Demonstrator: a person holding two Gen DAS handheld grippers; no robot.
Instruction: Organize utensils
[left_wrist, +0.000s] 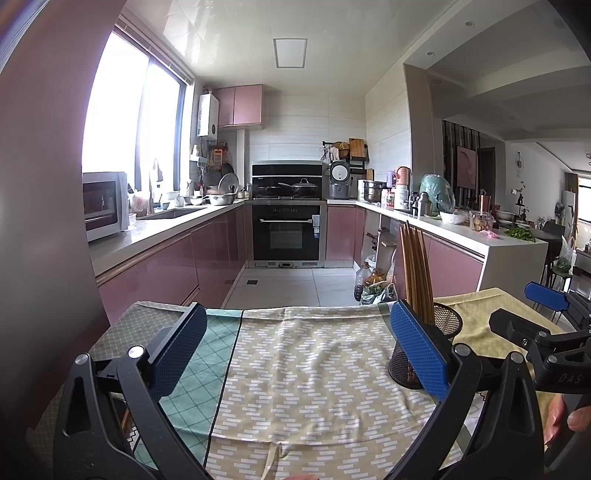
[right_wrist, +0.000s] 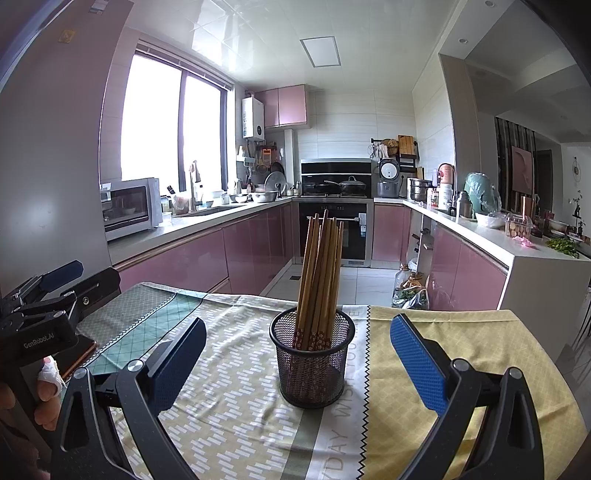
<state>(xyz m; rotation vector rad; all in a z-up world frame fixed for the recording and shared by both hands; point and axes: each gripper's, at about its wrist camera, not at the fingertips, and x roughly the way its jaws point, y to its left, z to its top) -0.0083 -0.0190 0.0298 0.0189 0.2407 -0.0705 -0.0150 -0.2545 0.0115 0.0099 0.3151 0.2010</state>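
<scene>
A black mesh cup (right_wrist: 311, 360) stands upright on the patterned cloth, holding several wooden chopsticks (right_wrist: 319, 273) that lean slightly right. My right gripper (right_wrist: 297, 360) is open, its blue pads either side of the cup and nearer the camera, touching nothing. In the left wrist view the same cup (left_wrist: 443, 325) and chopsticks (left_wrist: 415, 273) sit behind my right-hand blue pad. My left gripper (left_wrist: 299, 350) is open over bare cloth, empty. The right gripper (left_wrist: 532, 314) shows at the far right there, and the left gripper (right_wrist: 51, 288) at the far left of the right wrist view.
The table is covered with overlapping cloths (right_wrist: 236, 398), green, beige and yellow. A dark flat object (right_wrist: 79, 356) lies at the table's left edge. Beyond the far edge is kitchen floor (left_wrist: 288, 284) between pink cabinets. A person's fingers (right_wrist: 46, 387) hold the left gripper.
</scene>
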